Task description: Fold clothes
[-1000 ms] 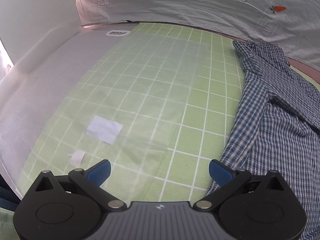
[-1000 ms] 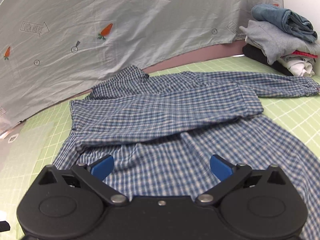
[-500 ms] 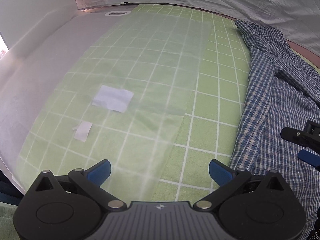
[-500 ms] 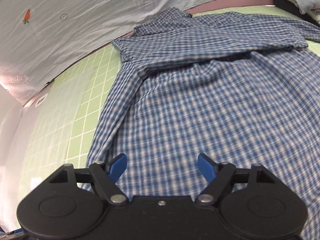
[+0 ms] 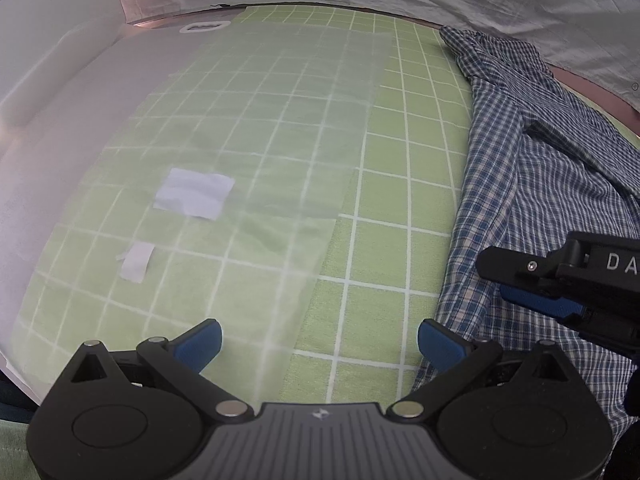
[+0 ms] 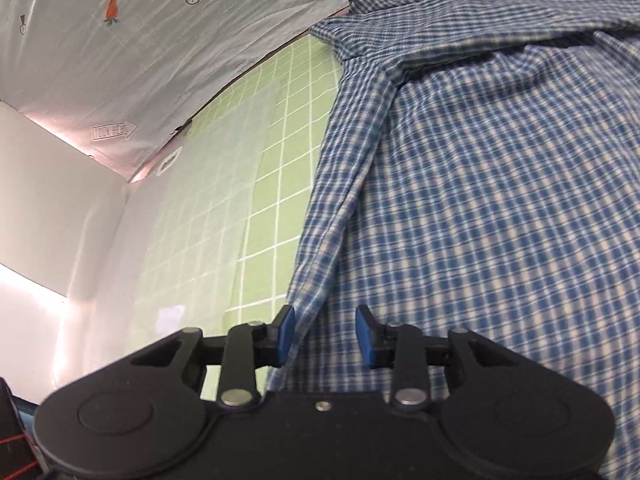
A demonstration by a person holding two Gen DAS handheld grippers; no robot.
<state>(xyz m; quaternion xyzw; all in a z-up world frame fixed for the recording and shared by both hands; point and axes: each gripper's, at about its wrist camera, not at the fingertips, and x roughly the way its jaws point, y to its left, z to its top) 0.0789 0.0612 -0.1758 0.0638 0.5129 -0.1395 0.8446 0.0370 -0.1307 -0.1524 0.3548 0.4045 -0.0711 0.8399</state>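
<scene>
Left wrist view: the left gripper is hovering low over the green grid mat with its jaws spread wide and nothing between them. A translucent plastic sheet is lying over the left part of the mat, with two white paper scraps under or on it; which one cannot be told. The blue checked shirt is lying spread on the mat to the right, its left edge just beside this gripper's right finger. The right gripper is entering from the right, low over the same edge.

Right wrist view: the right gripper is sitting at the shirt's side edge with its jaws partly closed. The edge fabric is passing between the blue pads, but a gap is showing, so the cloth is bracketed rather than clamped. This placement suggests a pinch at the side seam, which would let the side panel be lifted and carried across the body. A sleeve is lying folded across the upper chest. A pale printed cloth is hanging behind the mat.
</scene>
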